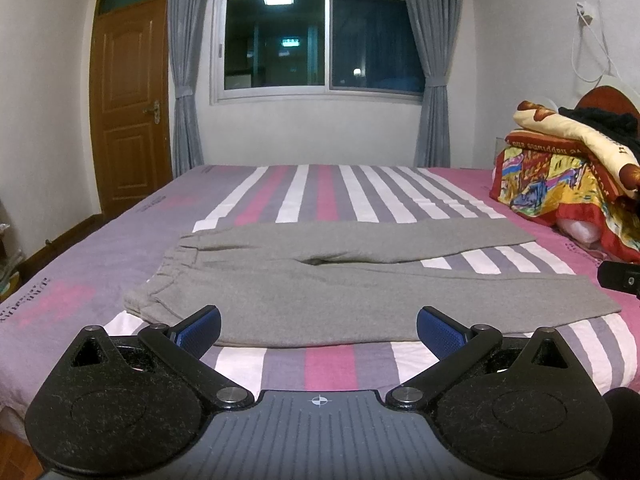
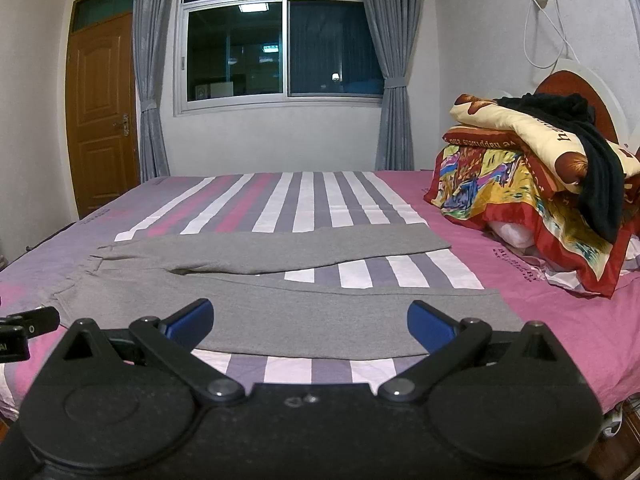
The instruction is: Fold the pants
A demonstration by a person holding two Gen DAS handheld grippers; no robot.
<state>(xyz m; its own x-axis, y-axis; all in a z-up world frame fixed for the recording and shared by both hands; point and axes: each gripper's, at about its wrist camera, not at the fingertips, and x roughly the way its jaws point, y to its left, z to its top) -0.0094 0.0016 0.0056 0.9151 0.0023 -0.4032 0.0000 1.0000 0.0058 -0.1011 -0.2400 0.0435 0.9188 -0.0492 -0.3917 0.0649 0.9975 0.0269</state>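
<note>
Grey pants [image 1: 320,292] lie flat on the striped bed, waistband at the left, both legs spread apart toward the right. They also show in the right wrist view [image 2: 280,304]. My left gripper [image 1: 319,330] is open and empty, hovering at the near edge of the nearer leg, toward the waist end. My right gripper [image 2: 310,322] is open and empty, at the near edge of the same leg, toward the cuff end. Part of the right gripper [image 1: 620,276] shows at the right edge of the left wrist view.
The bed [image 1: 320,196] has a pink, purple and white striped sheet. A pile of colourful quilts and a black garment [image 2: 540,168] sits at the head of the bed on the right. A window, curtains and a wooden door [image 1: 128,108] stand behind.
</note>
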